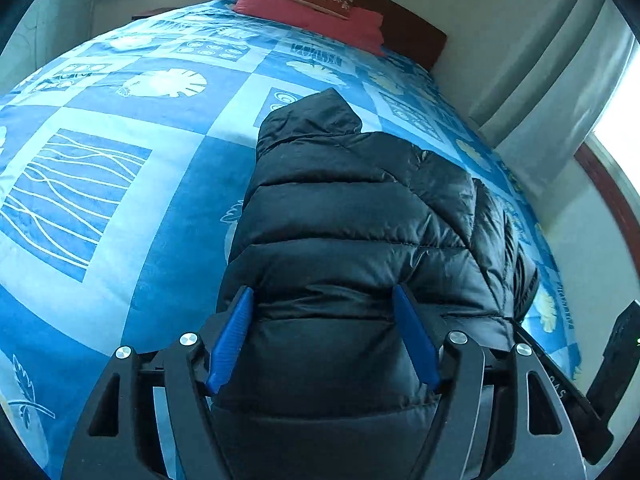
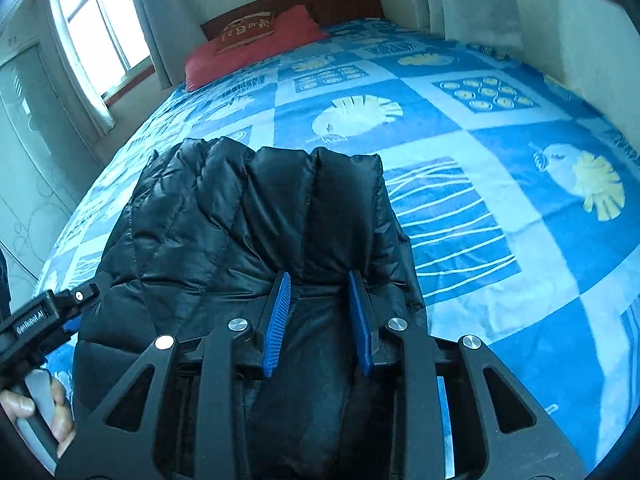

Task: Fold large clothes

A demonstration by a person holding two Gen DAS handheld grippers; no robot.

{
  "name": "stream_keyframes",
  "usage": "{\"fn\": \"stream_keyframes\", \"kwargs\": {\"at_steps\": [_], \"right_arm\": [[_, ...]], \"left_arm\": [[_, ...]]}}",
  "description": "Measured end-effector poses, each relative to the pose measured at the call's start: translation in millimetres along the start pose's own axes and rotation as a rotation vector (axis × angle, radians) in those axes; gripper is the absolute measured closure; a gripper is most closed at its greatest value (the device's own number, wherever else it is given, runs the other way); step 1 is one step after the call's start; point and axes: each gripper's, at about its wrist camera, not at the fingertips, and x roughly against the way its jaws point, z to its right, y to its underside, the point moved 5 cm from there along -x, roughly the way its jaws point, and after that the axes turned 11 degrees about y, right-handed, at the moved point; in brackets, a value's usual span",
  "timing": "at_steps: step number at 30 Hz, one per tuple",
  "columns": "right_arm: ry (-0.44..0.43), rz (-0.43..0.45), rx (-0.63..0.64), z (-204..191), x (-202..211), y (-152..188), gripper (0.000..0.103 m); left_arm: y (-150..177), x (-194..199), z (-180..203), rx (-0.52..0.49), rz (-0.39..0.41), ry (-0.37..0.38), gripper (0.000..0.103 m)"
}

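A black puffer jacket (image 1: 360, 216) lies folded lengthwise on the blue patterned bedspread (image 1: 140, 200), hood (image 1: 312, 120) pointing to the headboard. My left gripper (image 1: 324, 300) is open, its blue fingers (image 1: 232, 336) straddling the jacket's near hem. In the right wrist view the jacket (image 2: 224, 232) bunches up, and my right gripper (image 2: 320, 284) has its blue fingers (image 2: 278, 320) narrowed around a raised fold of the jacket near the hem. The left gripper (image 2: 44, 320) shows at the left edge with the hand holding it.
A red pillow (image 1: 312, 12) lies at the wooden headboard (image 1: 408, 28). Curtains (image 1: 560, 100) and a window are to the right of the bed; a wall runs close along that side. The bedspread (image 2: 500, 200) stretches wide beside the jacket.
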Motion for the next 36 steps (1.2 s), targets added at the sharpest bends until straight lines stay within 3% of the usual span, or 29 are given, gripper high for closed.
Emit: {"fn": "stream_keyframes", "kwargs": {"at_steps": [11, 36], "right_arm": [[0.017, 0.028, -0.012, -2.5, -18.8, 5.6, 0.076], [0.048, 0.075, 0.008, -4.4, -4.9, 5.2, 0.074]], "left_arm": [[5.1, -20.8, -4.5, -0.025, 0.023, -0.067, 0.030], [4.7, -15.0, -4.4, -0.032, 0.021, -0.067, 0.028]]}}
